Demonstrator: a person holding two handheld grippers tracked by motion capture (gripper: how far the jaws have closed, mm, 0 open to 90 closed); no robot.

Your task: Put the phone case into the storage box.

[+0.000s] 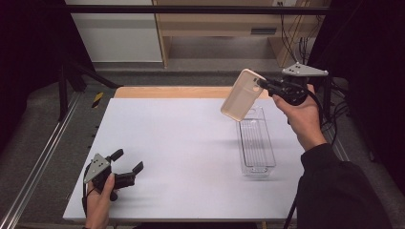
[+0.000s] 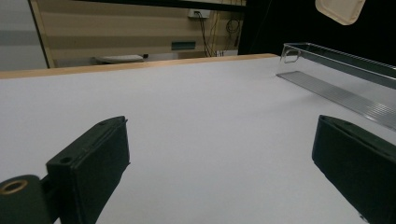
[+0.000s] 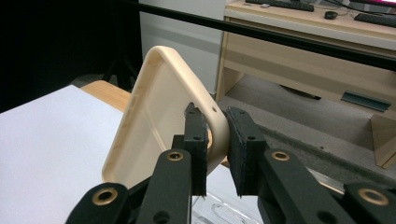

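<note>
Mid-carry: beige phone case clamped by one corner in the right gripper, held aloft and tilted, hanging above the far end of the clear plastic tray. Seen along the right gripper's own jaws, both black pads pinched on the case's corner near the camera cut-out, hollow side of the case turned toward the left of that view. Not touching the tray or the white counter; clearly in the air.

Left gripper resting low on the counter, well apart from the tray on the near left side, jaws spread wide with nothing between them; tray and a corner of the case visible beyond them in the left gripper view.

Likely step: bringing the case to the tray for placing inside. Tray long and narrow, so next move probably calls for turning the case until its long side runs along the tray's length, levelling it, then lowering between the tray's walls before letting the jaws go. Corner grip leaves the case free to swing, so a slow descent seems wise; a tilted entry risks catching a tray wall or nudging the light tray across the counter.
</note>
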